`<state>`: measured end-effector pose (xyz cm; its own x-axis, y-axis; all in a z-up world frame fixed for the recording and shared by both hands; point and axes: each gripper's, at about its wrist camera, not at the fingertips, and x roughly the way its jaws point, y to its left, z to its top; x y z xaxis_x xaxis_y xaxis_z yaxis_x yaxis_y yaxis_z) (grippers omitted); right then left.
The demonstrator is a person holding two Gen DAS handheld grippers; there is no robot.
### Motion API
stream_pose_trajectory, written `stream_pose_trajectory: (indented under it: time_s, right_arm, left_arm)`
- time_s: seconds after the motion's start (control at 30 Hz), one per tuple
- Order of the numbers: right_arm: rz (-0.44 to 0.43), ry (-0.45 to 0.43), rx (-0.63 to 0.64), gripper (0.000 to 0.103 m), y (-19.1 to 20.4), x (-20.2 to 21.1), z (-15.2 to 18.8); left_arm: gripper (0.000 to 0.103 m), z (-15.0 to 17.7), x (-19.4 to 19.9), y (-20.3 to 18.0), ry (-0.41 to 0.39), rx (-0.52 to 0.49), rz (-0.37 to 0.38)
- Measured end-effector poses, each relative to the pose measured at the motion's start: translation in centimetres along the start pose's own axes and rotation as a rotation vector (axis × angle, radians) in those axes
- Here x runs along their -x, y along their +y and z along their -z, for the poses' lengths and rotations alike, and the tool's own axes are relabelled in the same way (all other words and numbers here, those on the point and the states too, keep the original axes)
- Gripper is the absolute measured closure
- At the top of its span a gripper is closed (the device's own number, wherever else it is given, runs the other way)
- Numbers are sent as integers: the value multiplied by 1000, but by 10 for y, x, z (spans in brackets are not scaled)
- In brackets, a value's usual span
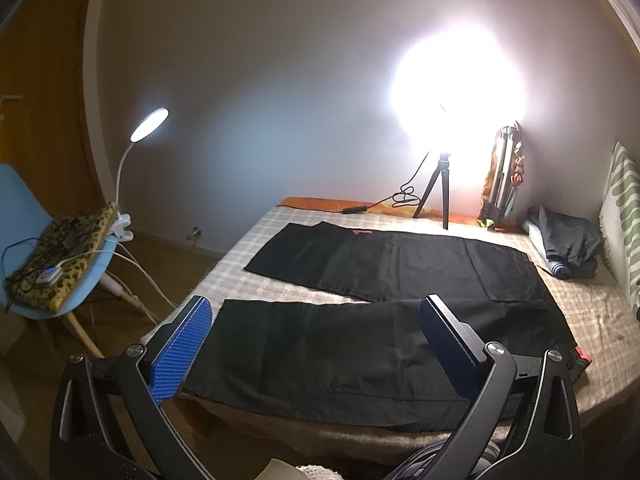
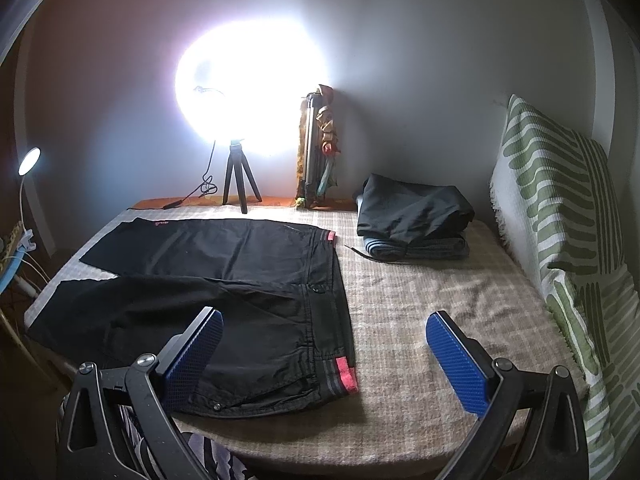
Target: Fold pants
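Black pants [image 1: 360, 300] lie spread flat on the checked bed cover [image 1: 600, 320], legs pointing left and apart, waistband with red tabs to the right. In the right wrist view the same pants [image 2: 224, 280] show the waistband [image 2: 340, 320] running toward the near edge. My left gripper [image 1: 316, 320] hangs open above the near leg, nothing between its blue pads [image 1: 180, 352]. Over the waist corner and the bare cover beside it, my right gripper [image 2: 324, 340] is open and holds nothing.
A bright ring light on a small tripod [image 2: 238, 184] stands at the far edge with its cable. A pile of folded dark clothes [image 2: 416, 216] sits at the back right. A green-patterned cushion [image 2: 560, 220] lines the right side. A blue chair [image 1: 60, 288] with a clip lamp stands left.
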<state>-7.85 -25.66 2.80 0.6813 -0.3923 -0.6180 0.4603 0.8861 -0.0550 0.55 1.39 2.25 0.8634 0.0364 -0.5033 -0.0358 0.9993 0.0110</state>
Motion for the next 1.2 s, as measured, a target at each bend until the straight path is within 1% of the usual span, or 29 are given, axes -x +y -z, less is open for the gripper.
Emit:
stream_pose_trajectory:
  time_s: [0.5,0.7,0.8,0.93,1.0,1.1,1.2]
  right_arm:
    - [-13,9,27,0,1,-6,6]
    - [-50,14,73,0,3,-11,7]
    - [-81,31,140,1,7,-18,11]
    - [-158,104,286,5,16,-38,25]
    - [-185,131,360,9,18,-47,36]
    - [-227,202,442,15,18,-66,52]
    - [-261,262,515,15,20,-80,66]
  left_arm:
    - [0,2,-9,-3,14,-18,-4]
    - [0,7,-19,5,49,-28,7]
    - [0,13,-26,10,72,-39,12]
    - [1,26,-41,25,124,-50,13]
    - [1,33,-50,33,156,-46,5]
    - [10,45,-63,47,202,-36,-15]
    - [12,59,-76,62,263,-12,-5]
